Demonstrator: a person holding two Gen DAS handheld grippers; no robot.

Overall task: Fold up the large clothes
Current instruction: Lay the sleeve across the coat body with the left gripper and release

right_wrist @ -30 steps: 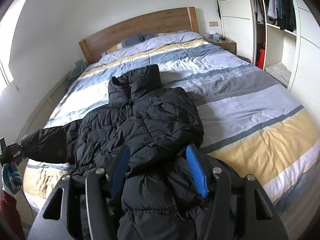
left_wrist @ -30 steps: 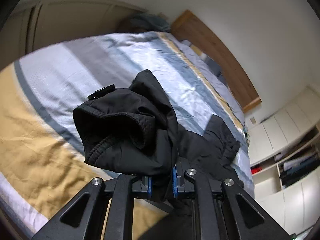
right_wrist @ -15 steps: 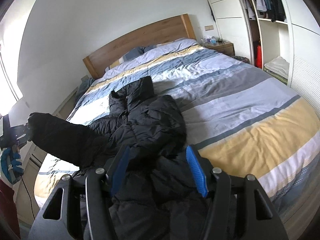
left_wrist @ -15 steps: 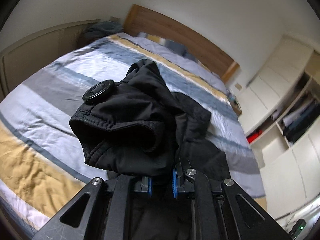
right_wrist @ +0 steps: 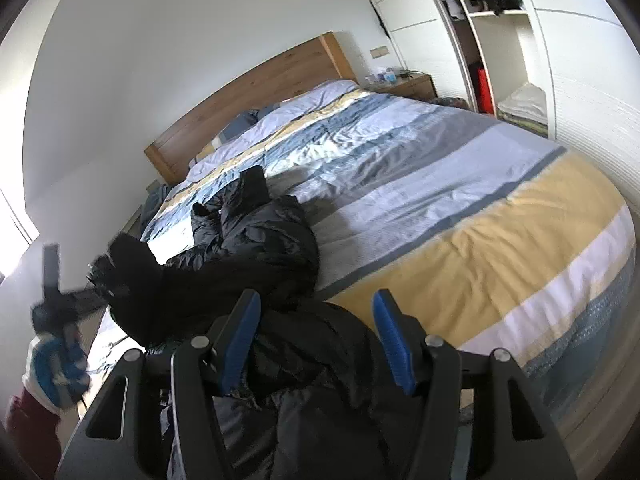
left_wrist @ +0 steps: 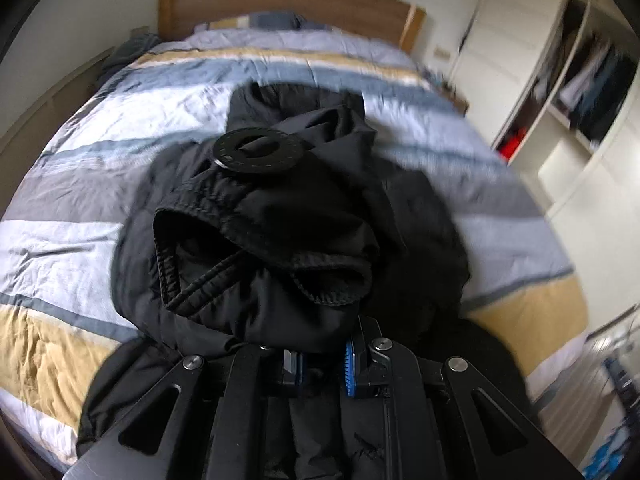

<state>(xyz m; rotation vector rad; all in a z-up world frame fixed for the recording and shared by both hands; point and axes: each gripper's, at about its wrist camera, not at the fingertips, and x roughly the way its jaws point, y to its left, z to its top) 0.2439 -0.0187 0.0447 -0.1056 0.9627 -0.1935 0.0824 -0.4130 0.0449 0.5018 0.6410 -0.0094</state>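
Observation:
A black puffer jacket (right_wrist: 260, 248) lies on the striped bed (right_wrist: 480, 200), hood toward the headboard. My left gripper (left_wrist: 322, 360) is shut on the jacket's sleeve (left_wrist: 260, 240) near its cuff, and holds it up over the jacket's body. A round black disc (left_wrist: 258, 150) sits on the cuff. In the right wrist view that sleeve (right_wrist: 136, 280) rises at the left, with the left gripper (right_wrist: 100, 284) and a gloved hand (right_wrist: 56, 364) behind it. My right gripper (right_wrist: 316, 340) is at the bed's near edge, half shut on the bunched lower part of the jacket (right_wrist: 312, 360).
A wooden headboard (right_wrist: 248, 92) and pillows stand at the far end. To the right are a nightstand (right_wrist: 412, 84) and an open wardrobe (right_wrist: 500, 20) with hanging clothes. Bare duvet (left_wrist: 80, 240) stretches on both sides of the jacket.
My left gripper has swung the sleeve in from the bed's left side to over the jacket's body. The right gripper has shifted and rolled, its hold on the jacket's lower part unchanged.

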